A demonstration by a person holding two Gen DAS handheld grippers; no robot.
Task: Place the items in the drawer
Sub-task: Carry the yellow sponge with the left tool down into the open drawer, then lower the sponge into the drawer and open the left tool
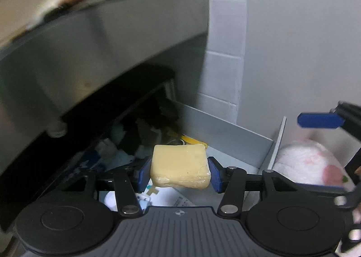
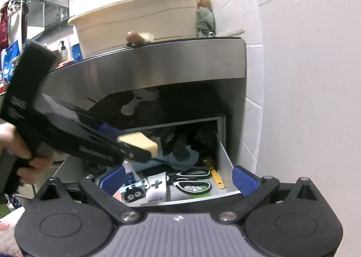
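My left gripper (image 1: 180,172) is shut on a pale yellow block of soap (image 1: 179,166) and holds it above the open grey drawer (image 1: 227,138). In the right wrist view the left gripper (image 2: 137,144) comes in from the left with the soap (image 2: 140,141) over the drawer (image 2: 222,153). My right gripper (image 2: 178,180) is open and empty, in front of the drawer's front edge. The drawer holds scissors (image 2: 191,181), a yellow tool (image 2: 216,176), cloths and small packets.
A steel counter (image 2: 158,60) overhangs the drawer, with a cream tub (image 2: 137,19) and a brush (image 2: 137,36) on top. A white tiled wall (image 2: 293,76) is close on the right. A pink and white cloth (image 1: 311,162) lies right of the drawer.
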